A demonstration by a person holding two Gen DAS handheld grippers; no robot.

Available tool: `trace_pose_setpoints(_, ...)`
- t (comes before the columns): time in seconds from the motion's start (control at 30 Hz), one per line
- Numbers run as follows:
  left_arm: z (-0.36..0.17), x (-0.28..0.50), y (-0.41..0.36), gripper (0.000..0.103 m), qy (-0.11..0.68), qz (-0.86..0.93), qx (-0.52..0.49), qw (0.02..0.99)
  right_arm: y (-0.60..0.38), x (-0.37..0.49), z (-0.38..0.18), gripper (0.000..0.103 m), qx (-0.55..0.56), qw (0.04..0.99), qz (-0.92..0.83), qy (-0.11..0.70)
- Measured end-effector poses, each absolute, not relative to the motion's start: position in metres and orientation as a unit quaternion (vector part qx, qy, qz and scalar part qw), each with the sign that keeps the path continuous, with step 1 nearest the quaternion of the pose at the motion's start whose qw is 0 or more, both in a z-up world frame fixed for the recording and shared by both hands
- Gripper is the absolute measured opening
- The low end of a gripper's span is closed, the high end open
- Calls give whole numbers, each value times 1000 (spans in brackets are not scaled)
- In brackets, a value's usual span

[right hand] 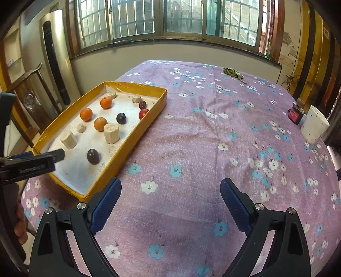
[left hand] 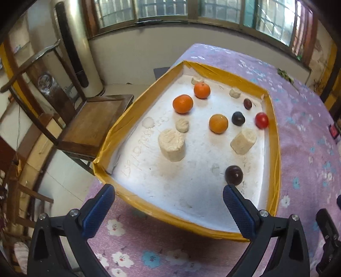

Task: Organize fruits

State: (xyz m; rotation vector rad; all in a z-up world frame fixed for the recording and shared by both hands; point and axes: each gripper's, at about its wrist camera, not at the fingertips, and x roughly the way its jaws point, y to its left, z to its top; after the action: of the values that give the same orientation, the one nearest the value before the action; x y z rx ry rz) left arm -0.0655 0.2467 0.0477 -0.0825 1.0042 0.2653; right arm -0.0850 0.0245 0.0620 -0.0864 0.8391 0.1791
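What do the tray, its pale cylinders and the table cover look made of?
Tray: seemingly white foam, matte and pitted, rim wrapped in glossy yellow tape. Pale cylinders: crumbly, rough, possibly foam or pressed fibre. Table cover: soft matte purple fabric with printed flowers.

Daylight from windows [right hand: 162,19] behind table; soft shadows, fisheye bending, dark vignetted corners, slight blur.
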Motion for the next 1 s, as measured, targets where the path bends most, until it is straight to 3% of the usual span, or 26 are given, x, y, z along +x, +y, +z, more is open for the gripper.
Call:
trace_pose_setpoints(0.3, 73, -87, 238, 102, 421, 121, -17, 899, 30, -94, 62, 95, -48, 910, 70, 405)
trace_pose_setpoints(1.0, 75, -93, 239, 102, 415, 78, -39, 906, 34, -95, 63, 95, -50, 908, 62, 411)
